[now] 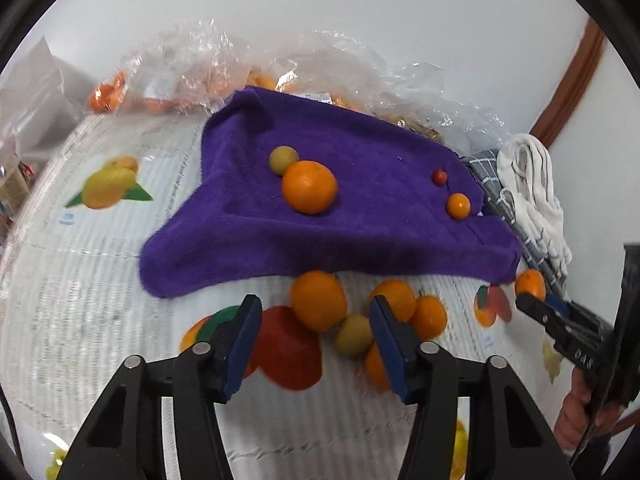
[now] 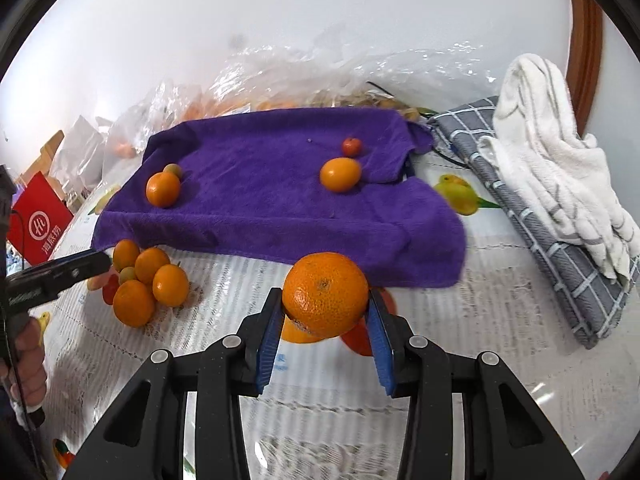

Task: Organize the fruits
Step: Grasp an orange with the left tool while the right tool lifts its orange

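A purple towel [image 1: 360,208] [image 2: 280,200] lies on the table. On it sit an orange [image 1: 309,187] [image 2: 163,189], a small green fruit [image 1: 283,159] [image 2: 173,169], a small orange [image 1: 458,206] [image 2: 340,174] and a tiny red fruit [image 1: 439,176] [image 2: 351,146]. A pile of several oranges [image 1: 318,300] [image 2: 150,280] with a green fruit [image 1: 354,335] lies in front of the towel. My left gripper [image 1: 314,322] is open just before the pile. My right gripper [image 2: 325,314] is shut on an orange [image 2: 325,294], held above the table; it also shows in the left wrist view [image 1: 530,285].
Clear plastic bags [image 1: 208,68] [image 2: 280,76] holding more fruit lie behind the towel. A grey checked cloth [image 2: 540,240] and a white towel [image 2: 552,160] lie at the right. A red box [image 2: 40,220] stands at the far left. The tablecloth [image 1: 100,280] has printed fruit pictures.
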